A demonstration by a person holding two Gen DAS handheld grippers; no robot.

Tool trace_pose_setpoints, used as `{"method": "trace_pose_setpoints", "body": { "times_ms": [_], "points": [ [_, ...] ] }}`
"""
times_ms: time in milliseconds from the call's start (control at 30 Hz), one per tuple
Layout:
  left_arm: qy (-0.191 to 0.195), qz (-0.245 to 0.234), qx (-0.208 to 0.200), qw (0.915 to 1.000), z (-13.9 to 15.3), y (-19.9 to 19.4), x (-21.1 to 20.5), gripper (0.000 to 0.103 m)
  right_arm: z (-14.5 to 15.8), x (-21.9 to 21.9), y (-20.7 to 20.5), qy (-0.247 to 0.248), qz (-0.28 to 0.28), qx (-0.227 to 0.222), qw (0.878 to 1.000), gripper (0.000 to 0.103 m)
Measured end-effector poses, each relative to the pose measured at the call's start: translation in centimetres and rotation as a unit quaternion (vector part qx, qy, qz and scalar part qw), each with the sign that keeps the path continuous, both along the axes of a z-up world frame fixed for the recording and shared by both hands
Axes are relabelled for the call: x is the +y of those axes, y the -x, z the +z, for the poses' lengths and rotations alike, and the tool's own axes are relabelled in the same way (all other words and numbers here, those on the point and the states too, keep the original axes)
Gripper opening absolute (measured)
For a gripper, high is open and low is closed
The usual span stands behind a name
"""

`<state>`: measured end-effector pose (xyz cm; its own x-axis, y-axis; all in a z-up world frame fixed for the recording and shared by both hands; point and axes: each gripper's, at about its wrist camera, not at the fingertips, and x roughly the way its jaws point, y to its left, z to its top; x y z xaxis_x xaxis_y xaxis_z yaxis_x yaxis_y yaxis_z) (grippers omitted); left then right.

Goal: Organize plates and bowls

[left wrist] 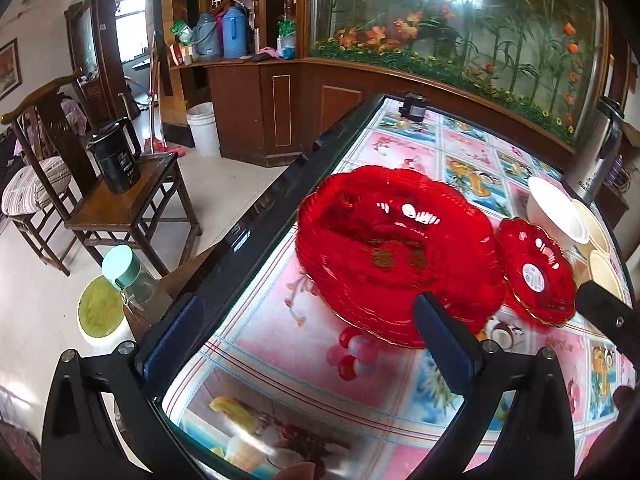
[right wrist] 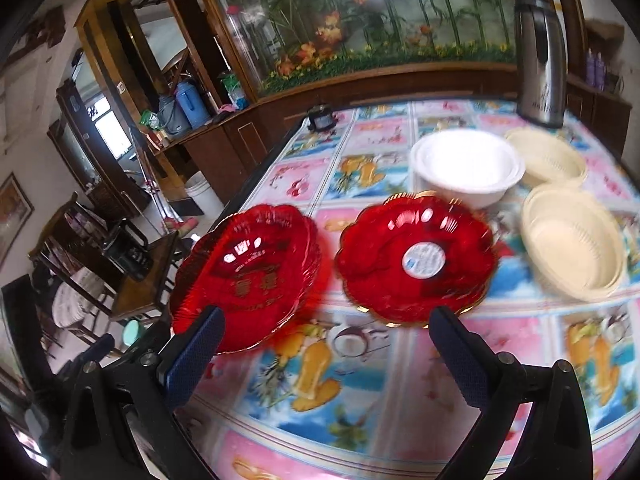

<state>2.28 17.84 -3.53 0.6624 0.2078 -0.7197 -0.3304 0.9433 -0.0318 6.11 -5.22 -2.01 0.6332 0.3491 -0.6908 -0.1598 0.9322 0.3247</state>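
- My left gripper has its jaws spread wide and holds nothing; it hangs over the near edge of the table, low in the left wrist view.
- My right gripper is likewise spread and empty, low centre in the right wrist view, aimed at the gap between the two red stacks.
- The large red plates sit stacked at frame centre in the left view; judged from the layered rims, like pieces are already nested to save space.
- The small red plates stand just beside them to the right, with a round label in the well.
- The white bowls are nested at upper centre-right of the right view; the two cream baskets lie apart at right and are not yet stacked, so I judge this to be the remaining step.
- The right view alone shows both baskets whole and the steel flask in full.
- The left view alone shows the table edge, the chair and the floor beyond it at left.
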Motion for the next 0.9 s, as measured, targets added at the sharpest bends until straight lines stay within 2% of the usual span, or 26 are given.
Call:
{"method": "trace_pose_setpoints", "body": {
  "times_ms": [333, 767, 900],
  "points": [
    [0.007, 0.007, 0.024, 0.9997, -1.7, -1.9, 2.2, 0.103, -2.3, 2.6, -2.1, -0.054, 0.030, 0.066, 0.996, 0.094],
    [0.033, 0.010, 0.053, 0.9980, -2.6, -5.2, 3.3, 0.103, -5.4, 3.6, -6.0, -0.110, 0.010, 0.145, 0.983, 0.092],
    [0.040, 0.008, 0.065, 0.9971, -3.2, -5.7, 3.3, 0.103, -6.0, 3.7, -6.8, -0.112, 0.003, 0.151, 0.982, 0.086]
  ]
}}
